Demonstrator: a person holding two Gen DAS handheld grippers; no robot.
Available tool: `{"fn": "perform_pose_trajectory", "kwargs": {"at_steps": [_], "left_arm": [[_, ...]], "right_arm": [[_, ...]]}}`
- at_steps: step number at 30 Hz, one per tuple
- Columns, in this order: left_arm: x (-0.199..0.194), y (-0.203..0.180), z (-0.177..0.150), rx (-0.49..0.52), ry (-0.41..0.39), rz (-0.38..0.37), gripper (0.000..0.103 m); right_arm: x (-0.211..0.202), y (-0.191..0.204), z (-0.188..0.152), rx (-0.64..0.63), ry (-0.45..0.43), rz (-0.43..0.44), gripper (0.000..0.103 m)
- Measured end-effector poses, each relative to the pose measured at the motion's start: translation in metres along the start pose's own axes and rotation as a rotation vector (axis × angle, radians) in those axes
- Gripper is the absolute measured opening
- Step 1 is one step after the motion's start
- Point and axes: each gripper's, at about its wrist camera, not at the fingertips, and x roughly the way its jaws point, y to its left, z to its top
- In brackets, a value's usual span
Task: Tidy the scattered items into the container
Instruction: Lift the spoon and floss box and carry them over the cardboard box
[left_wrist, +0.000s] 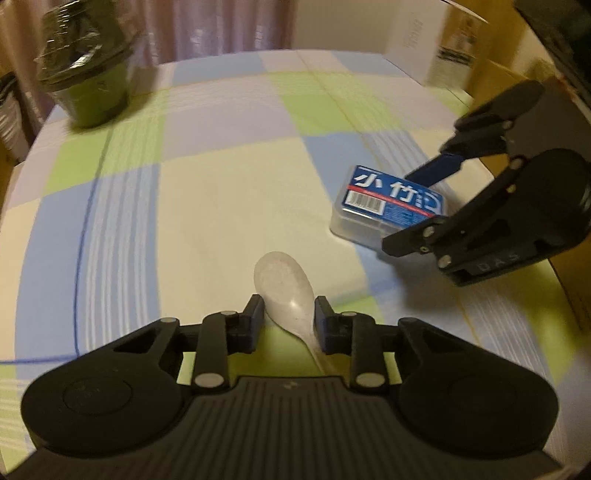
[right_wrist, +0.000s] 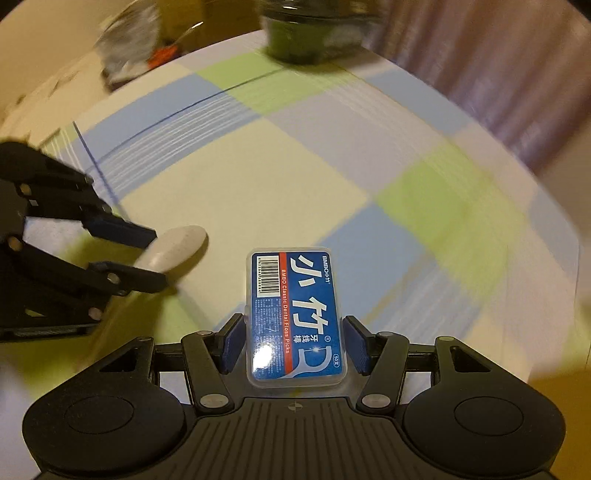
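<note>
A white plastic spoon (left_wrist: 286, 286) lies on the checked tablecloth between the fingers of my left gripper (left_wrist: 289, 308); the jaws stand around its neck with a small gap on each side. It also shows in the right wrist view (right_wrist: 173, 247). A clear floss-pick box with a blue label (right_wrist: 297, 319) lies between the fingers of my right gripper (right_wrist: 295, 343); the pads sit beside its long sides, narrowly apart. The box also shows in the left wrist view (left_wrist: 389, 205). A dark green container (left_wrist: 92, 86) lined with a black bag stands at the table's far left; it also shows in the right wrist view (right_wrist: 314, 33).
The round table (left_wrist: 221, 184) has a blue, green and cream checked cloth. Cardboard boxes (left_wrist: 443, 44) stand behind the far right edge. A curtain (left_wrist: 221, 26) hangs behind the table. Blurred clutter (right_wrist: 129, 48) lies off the table's edge in the right wrist view.
</note>
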Motion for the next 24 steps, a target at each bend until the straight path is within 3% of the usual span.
{"fn": "perform_pose_trajectory", "kwargs": {"at_steps": [5,9,13,17,24], "left_arm": [[-0.024,-0.036,-0.030,0.111,0.051,-0.076,0.021],[-0.046,-0.069,-0.060,0.189,0.092,-0.129,0.021],[-0.059,-0.086,-0.083,0.186,0.103,-0.113,0.022],[-0.059,-0.084,-0.081,0.120,0.071,-0.054,0.026],[-0.040,-0.089,-0.046,0.081,0.036,-0.037,0.036]], "right_arm": [[-0.037,0.033,-0.070,0.167,-0.027,-0.031,0.059],[-0.064,0.062,-0.124,0.228,-0.027,-0.068,0.059],[-0.082,0.074,-0.160,0.310,-0.045,-0.094,0.059],[-0.085,0.077,-0.174,0.331,-0.066,-0.131,0.060],[-0.085,0.069,-0.186,0.384,-0.107,-0.126,0.060]]}}
